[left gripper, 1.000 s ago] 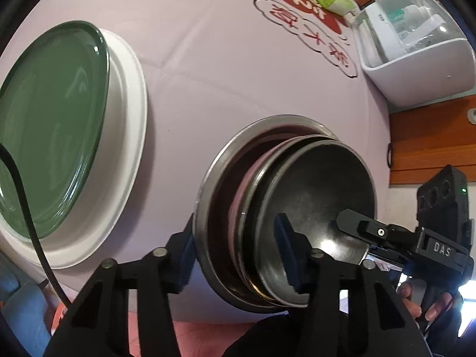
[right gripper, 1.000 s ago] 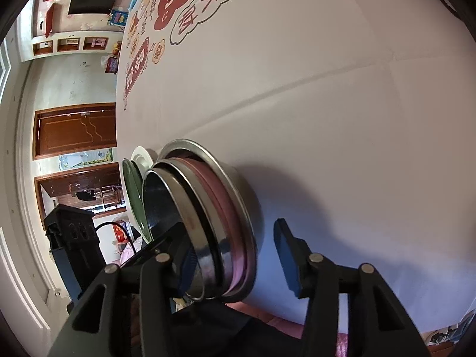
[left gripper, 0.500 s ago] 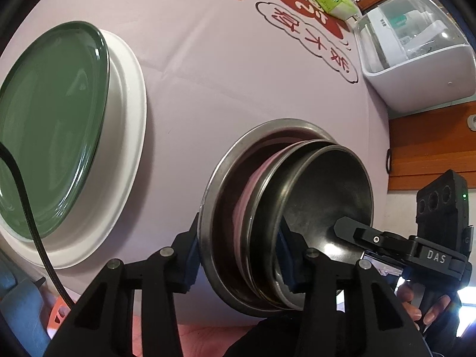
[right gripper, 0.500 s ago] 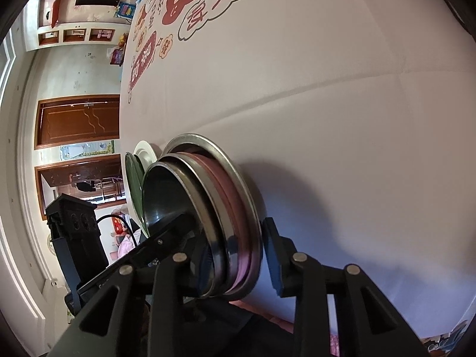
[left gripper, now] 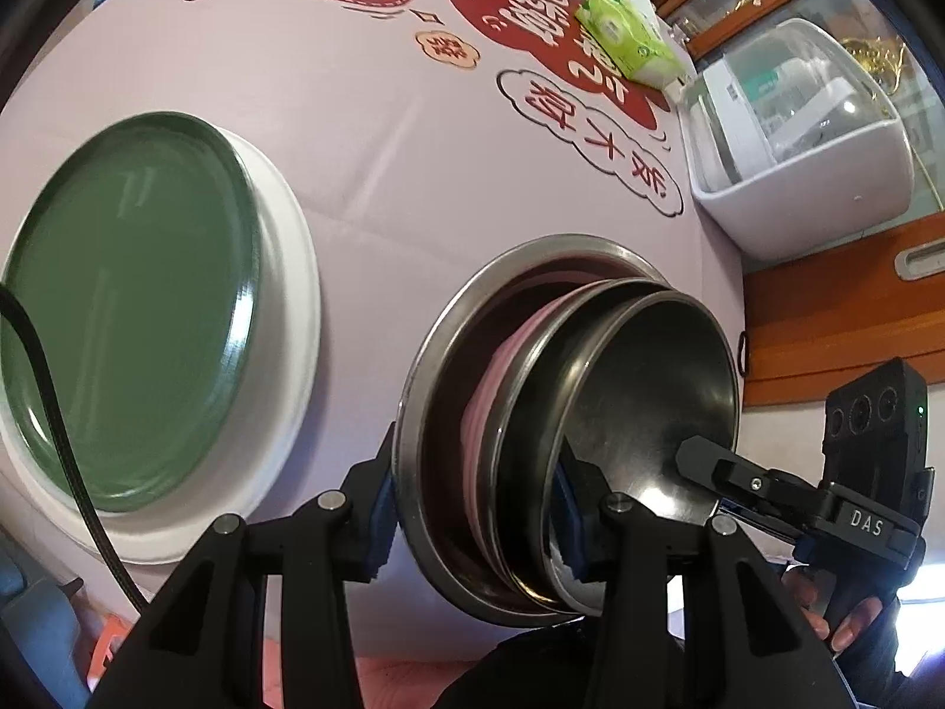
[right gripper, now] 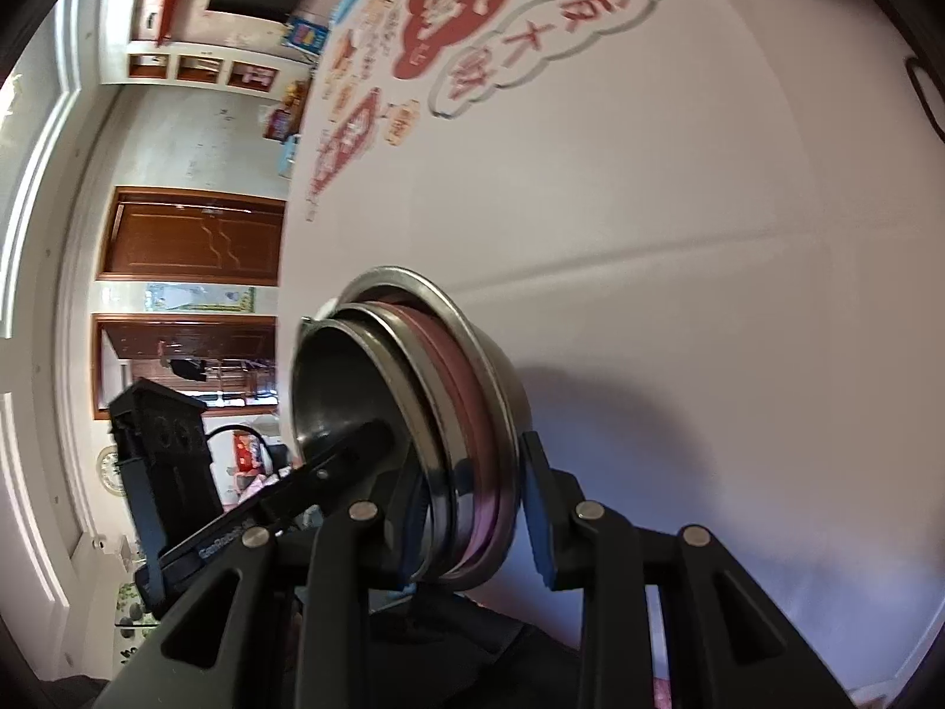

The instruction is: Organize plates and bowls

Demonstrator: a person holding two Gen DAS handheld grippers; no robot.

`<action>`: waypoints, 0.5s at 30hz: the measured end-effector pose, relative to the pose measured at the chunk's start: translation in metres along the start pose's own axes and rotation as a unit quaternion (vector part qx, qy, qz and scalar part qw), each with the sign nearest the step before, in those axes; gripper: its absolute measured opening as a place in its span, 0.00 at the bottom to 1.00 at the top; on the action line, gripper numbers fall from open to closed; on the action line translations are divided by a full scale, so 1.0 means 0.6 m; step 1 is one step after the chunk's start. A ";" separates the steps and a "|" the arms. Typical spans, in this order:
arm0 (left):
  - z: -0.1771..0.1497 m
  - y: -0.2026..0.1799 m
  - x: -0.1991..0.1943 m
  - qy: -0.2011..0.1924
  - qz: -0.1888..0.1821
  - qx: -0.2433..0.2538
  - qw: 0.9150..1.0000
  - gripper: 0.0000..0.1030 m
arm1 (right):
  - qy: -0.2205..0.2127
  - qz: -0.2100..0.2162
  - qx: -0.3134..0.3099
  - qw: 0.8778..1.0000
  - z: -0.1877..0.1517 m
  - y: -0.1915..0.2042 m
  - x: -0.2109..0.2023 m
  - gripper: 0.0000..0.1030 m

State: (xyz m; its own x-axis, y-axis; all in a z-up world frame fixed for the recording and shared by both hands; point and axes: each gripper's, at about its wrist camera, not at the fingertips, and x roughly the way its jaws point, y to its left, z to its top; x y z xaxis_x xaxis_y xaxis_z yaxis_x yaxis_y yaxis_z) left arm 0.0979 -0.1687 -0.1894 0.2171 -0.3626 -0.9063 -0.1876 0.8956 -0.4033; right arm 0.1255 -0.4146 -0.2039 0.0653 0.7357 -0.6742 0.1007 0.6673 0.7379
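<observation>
A nested stack of bowls [left gripper: 567, 443] is gripped at the near edge of a pale pink printed tablecloth [left gripper: 384, 148]. The stack is made up of a wide steel outer bowl [left gripper: 425, 390], a pink bowl [left gripper: 502, 366] inside it and smaller steel bowls [left gripper: 644, 407] innermost. The left gripper [left gripper: 472, 508] is clamped on the stack's near rim, one finger outside the outer bowl and the other inside the inner bowls. The right gripper [right gripper: 466, 508] is likewise closed across the rims on the stack's right side, with one pad inside and the other against the outer wall. In the left wrist view, a fingertip [left gripper: 700, 458] of the right gripper is seen resting within the innermost bowl.

To the left of the stack, well apart, a green plate [left gripper: 124, 307] is seen lying on a white plate [left gripper: 283, 319]. Farther right, off the table's edge, a white lidded appliance [left gripper: 797, 136] is visible, and a green tissue pack [left gripper: 626, 41] lies on the far cloth.
</observation>
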 end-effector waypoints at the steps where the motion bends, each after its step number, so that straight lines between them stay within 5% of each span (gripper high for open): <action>1: 0.000 0.004 -0.004 -0.001 -0.001 -0.001 1.000 0.41 | -0.003 0.003 -0.004 1.000 0.000 0.006 0.000 0.28; 15: 0.039 0.064 -0.090 -0.040 0.004 0.016 0.999 0.41 | -0.031 0.032 -0.037 0.998 0.000 0.106 0.047 0.28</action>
State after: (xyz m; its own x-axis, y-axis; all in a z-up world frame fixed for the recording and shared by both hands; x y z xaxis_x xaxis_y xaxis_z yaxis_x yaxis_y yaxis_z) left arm 0.1017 -0.1088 -0.1532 0.2912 -0.3342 -0.8964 -0.1597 0.9068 -0.3900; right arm 0.1338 -0.3514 -0.1760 0.1310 0.7695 -0.6251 0.0205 0.6283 0.7777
